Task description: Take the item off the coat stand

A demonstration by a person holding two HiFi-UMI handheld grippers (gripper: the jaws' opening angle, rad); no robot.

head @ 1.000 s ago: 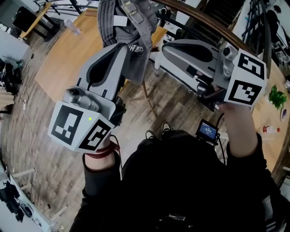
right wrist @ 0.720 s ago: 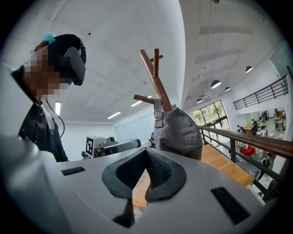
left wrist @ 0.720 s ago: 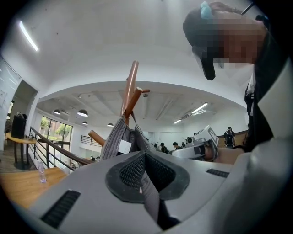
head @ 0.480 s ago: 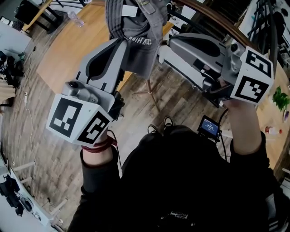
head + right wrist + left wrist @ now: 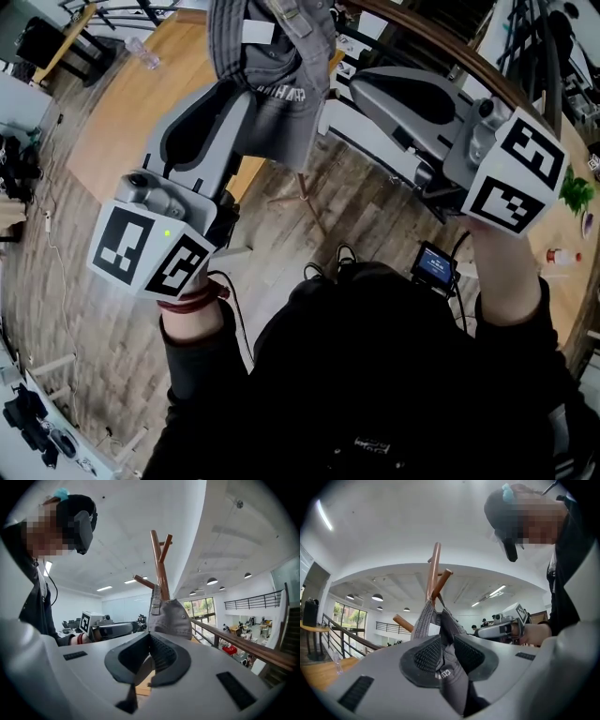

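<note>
A grey cap point(image 5: 281, 94) hangs from a peg of the brown wooden coat stand point(image 5: 435, 569). My left gripper point(image 5: 244, 94) reaches up to it from the left. In the left gripper view the cap's cloth point(image 5: 451, 667) lies between the pads of the left gripper point(image 5: 443, 651). Its jaws are opening and stand a little apart around the cloth. My right gripper point(image 5: 345, 89) is shut with nothing in it, held just right of the cap. In the right gripper view the cap point(image 5: 171, 616) and stand point(image 5: 159, 559) rise just beyond the right gripper point(image 5: 149, 656).
The stand's legs point(image 5: 300, 197) rest on a plank floor. A wooden table point(image 5: 131, 112) with a clear bottle point(image 5: 150, 58) lies to the left. A curved handrail point(image 5: 441, 47) runs behind. A small screen point(image 5: 433, 267) hangs at the person's waist.
The left gripper has slid a little left and down along the cap. The right gripper has stayed shut beside it. The cap still hangs on the stand.
</note>
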